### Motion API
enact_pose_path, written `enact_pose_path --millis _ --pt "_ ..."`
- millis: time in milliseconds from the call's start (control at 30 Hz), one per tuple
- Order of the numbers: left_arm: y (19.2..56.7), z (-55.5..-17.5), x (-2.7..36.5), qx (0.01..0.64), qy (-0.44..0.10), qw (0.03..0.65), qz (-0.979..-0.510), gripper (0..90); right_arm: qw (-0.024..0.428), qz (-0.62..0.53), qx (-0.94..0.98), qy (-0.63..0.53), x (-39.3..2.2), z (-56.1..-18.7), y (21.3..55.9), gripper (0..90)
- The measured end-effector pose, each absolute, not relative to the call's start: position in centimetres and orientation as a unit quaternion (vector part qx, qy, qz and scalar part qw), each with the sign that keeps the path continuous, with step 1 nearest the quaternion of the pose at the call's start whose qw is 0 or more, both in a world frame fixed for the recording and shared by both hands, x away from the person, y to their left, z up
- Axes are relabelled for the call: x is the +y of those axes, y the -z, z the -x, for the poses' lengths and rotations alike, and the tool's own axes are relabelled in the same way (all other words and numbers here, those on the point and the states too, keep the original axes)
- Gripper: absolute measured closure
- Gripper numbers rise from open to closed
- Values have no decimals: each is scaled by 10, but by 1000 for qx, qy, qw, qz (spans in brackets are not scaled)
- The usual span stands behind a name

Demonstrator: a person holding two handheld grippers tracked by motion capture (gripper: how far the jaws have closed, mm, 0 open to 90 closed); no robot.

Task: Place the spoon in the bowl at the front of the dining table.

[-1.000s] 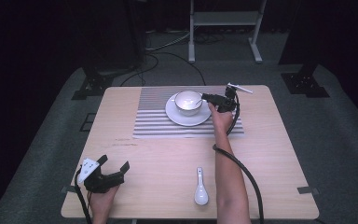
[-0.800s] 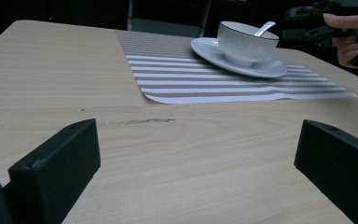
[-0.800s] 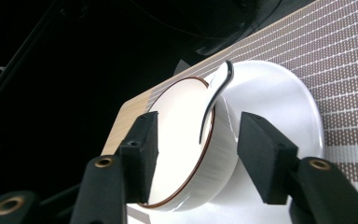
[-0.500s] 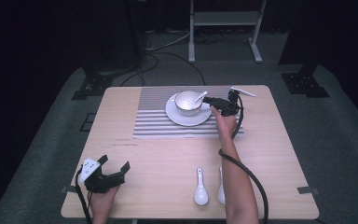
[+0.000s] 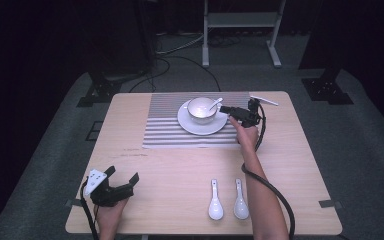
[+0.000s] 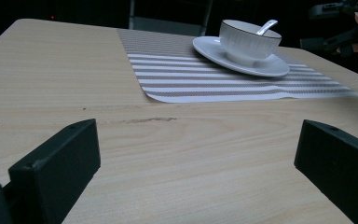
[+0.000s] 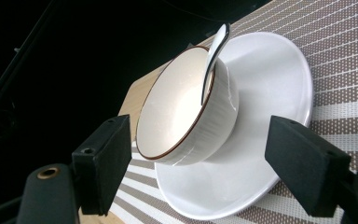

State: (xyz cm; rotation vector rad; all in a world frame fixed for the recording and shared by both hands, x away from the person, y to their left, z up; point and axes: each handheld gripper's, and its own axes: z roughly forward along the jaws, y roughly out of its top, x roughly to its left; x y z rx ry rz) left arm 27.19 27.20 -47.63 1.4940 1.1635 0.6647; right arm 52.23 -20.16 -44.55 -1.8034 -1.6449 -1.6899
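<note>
White ribbed ceramic cup [image 5: 201, 109] with a thin brown rim stands on a round white saucer [image 5: 202, 123] on the brown-and-white striped placemat [image 5: 170, 130] at the far middle of the pale wooden table [image 5: 180, 170]. A white spoon [image 5: 214, 103] leans inside the cup. At the near left corner the left gripper [image 5: 122, 175] rests with jaws wide apart, holding nothing. The right gripper [image 5: 224, 109], just right of the saucer, is spread and empty. Two white ceramic spoons [image 5: 227, 199] lie near the front edge; half a second ago the arm covered one.
</note>
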Motion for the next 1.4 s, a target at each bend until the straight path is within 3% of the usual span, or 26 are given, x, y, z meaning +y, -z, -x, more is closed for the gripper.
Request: enact_pose_path --millis 1400 --pt "476 -271 269 486 -286 529 -634 0 109 556 -603 562 -217 -474 455 177"
